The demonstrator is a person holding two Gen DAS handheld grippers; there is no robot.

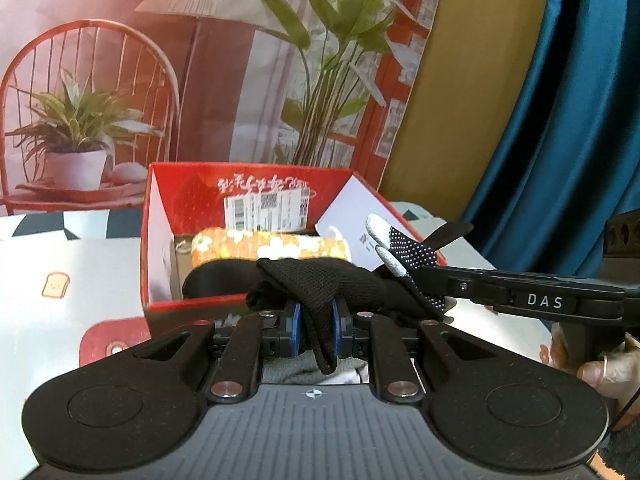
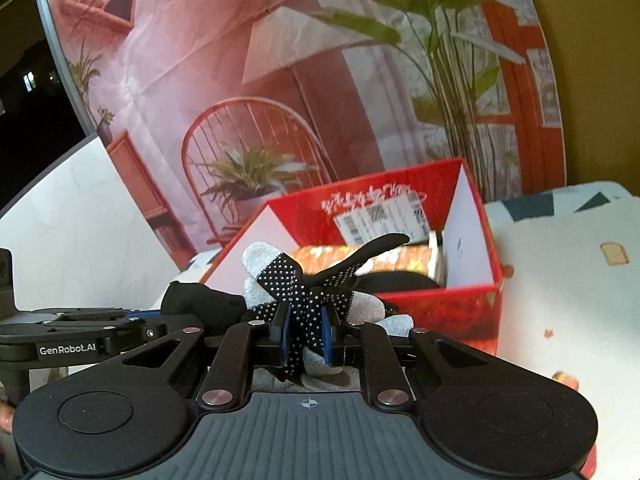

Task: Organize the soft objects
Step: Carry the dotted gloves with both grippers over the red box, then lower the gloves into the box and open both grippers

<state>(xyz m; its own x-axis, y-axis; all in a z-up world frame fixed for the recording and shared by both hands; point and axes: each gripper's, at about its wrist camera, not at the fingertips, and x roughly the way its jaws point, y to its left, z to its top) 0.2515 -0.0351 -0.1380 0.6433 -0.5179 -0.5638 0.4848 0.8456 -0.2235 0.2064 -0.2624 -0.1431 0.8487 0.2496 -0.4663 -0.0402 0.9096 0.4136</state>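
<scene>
Just before the near wall of the red cardboard box, a black knit glove is stretched between both grippers. The glove's cuff end is plain ribbed knit; its palm and fingers carry a grid of small white dots, and several fingertips are pale grey fabric. The left gripper has its blue-padded fingers drawn narrow, pinching a fold of the cuff end that drapes over and hangs down between them. The right gripper likewise has its blue pads close together, clamped on the bunched dotted fingers of the glove, which splay outward above the pads toward the box. From the left wrist view, the right gripper's black body, lettered "DAS", enters beside the box's near right corner.

Inside the box, which is open-topped with white inner side walls and a shipping label on its far red wall, lie an orange roll with a pale flower print and, nearer the front wall, a rounded black item. The box stands on a white printed cloth bearing a toast motif. Behind the box hangs a backdrop picturing a red chair, lamp and potted plants.
</scene>
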